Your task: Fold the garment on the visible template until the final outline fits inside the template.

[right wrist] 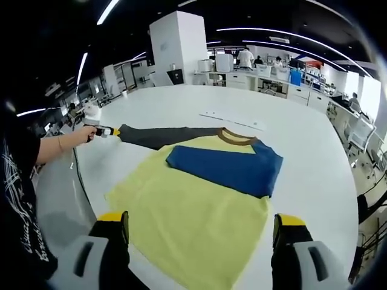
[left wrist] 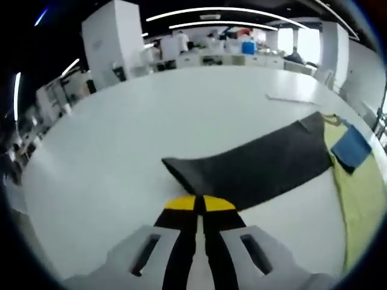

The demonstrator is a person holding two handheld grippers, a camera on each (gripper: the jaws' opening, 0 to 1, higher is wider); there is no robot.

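A yellow shirt (right wrist: 193, 217) lies flat on the white table (right wrist: 302, 181), brown collar (right wrist: 237, 138) at the far end. Its blue sleeve (right wrist: 230, 169) is folded across the chest. The dark grey sleeve (right wrist: 163, 136) stretches out to the left. My left gripper (right wrist: 109, 131), held by a person's hand (right wrist: 78, 136), is shut at that sleeve's end. In the left gripper view the shut yellow tips of the left gripper (left wrist: 199, 204) pinch the near edge of the dark sleeve (left wrist: 260, 166). My right gripper (right wrist: 199, 232) stands wide open over the yellow hem, holding nothing.
A thin white strip (right wrist: 233, 121) lies on the table beyond the collar, also the white strip (left wrist: 290, 99) past the sleeve. The table edge (right wrist: 84, 187) runs near the person's dark shirt on the left. A white pillar (right wrist: 178, 48) and benches stand behind; chairs (right wrist: 363, 133) to the right.
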